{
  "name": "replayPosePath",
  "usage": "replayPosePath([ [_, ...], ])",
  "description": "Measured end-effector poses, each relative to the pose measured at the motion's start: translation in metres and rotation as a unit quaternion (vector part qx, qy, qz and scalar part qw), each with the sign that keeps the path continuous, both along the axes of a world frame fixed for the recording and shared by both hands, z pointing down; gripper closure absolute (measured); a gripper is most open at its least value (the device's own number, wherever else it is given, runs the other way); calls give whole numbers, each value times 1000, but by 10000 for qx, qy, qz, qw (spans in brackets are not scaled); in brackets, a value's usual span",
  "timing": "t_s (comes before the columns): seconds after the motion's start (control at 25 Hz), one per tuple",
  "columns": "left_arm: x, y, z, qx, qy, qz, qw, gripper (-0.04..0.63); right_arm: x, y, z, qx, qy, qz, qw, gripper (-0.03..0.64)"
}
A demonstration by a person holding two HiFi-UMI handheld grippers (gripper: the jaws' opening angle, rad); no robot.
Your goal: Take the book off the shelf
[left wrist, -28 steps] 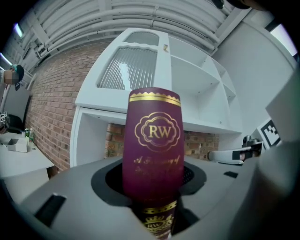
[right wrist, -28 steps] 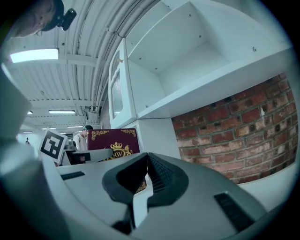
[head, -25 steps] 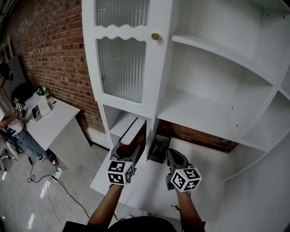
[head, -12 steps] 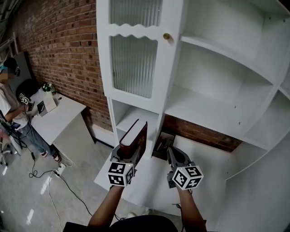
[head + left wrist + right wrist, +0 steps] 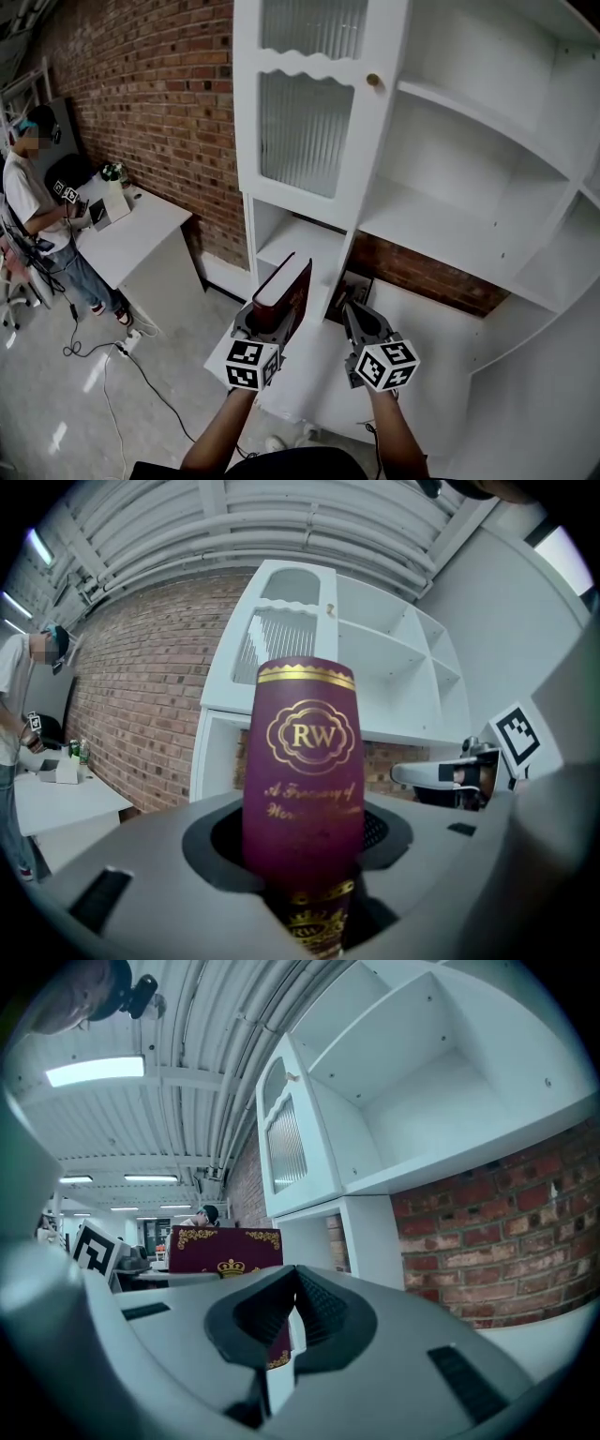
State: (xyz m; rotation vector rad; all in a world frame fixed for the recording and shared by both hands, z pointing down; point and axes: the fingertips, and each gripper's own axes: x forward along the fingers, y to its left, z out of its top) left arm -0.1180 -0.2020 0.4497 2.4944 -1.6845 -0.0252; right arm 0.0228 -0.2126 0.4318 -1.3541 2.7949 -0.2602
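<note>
Brick wall (image 5: 159, 103) and a white shelf unit (image 5: 394, 216) back the scene as the maroon book (image 5: 284, 292) stands upright, clamped between the jaws of the left gripper (image 5: 269, 322), out in front of the shelves. At its 3 o'clock, the right gripper (image 5: 354, 317) hovers empty, jaws pressed together.

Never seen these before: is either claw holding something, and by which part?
The left claw clamps the maroon book near the spine's lower end; the right claw is shut, empty.

book (image 5: 302, 761) bottom hidden, shelf (image 5: 441, 220) top cropped
</note>
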Motion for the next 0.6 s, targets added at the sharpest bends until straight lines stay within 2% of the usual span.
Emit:
replayPosePath([
  [0.6, -15, 48, 10, -3, -49, -14, 10000, 364, -31, 40, -2, 160, 56, -142, 9998, 598],
])
